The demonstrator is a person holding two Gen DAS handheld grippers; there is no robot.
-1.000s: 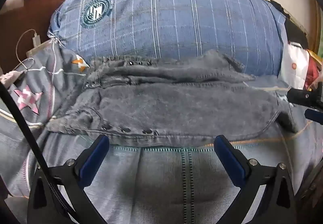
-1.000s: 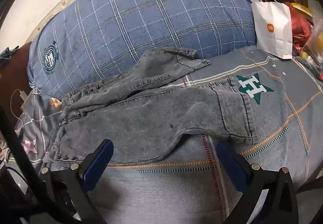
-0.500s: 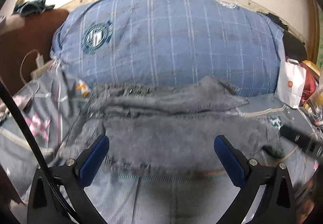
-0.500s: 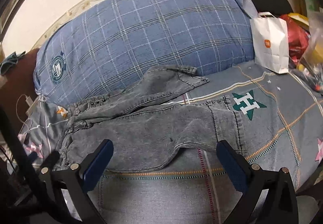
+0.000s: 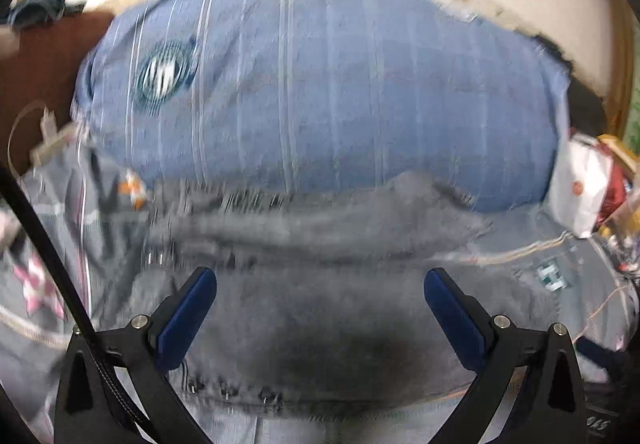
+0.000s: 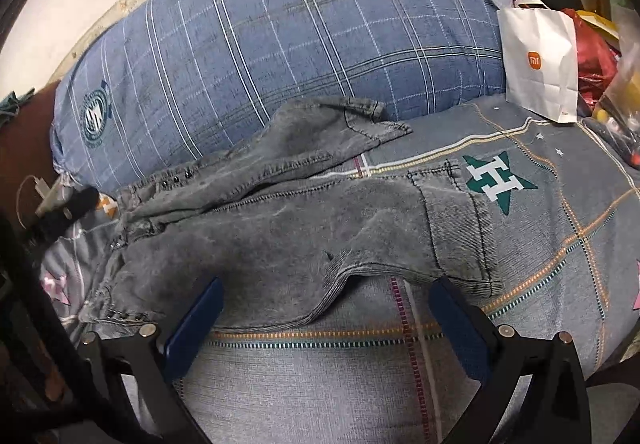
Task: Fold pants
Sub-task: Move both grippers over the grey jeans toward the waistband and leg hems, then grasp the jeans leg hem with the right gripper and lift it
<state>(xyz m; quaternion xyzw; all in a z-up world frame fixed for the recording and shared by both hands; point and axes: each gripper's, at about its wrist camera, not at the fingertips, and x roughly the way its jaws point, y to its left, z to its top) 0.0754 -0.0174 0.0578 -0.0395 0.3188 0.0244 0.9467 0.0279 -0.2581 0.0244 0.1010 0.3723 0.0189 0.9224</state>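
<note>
Grey denim pants [image 6: 280,228] lie spread on the patterned bedsheet, one leg angled up against the big pillow, the other running right with its cuff near a green star print. In the blurred left wrist view the pants [image 5: 320,316] fill the lower middle. My left gripper [image 5: 320,284] is open and empty over the pants. My right gripper [image 6: 328,296] is open and empty, its fingers at the pants' near edge.
A large blue plaid pillow [image 6: 280,44] lies behind the pants. A white paper bag [image 6: 540,60] and red and yellow clutter stand at the right. A charger cable [image 6: 40,188] lies at the left by a brown headboard [image 5: 44,56]. The grey bedsheet [image 6: 320,372] extends toward me.
Both grippers have moved forward over the pants. The left wrist view is now blurred by motion and shows more wall above the pillow. Both stay open.
</note>
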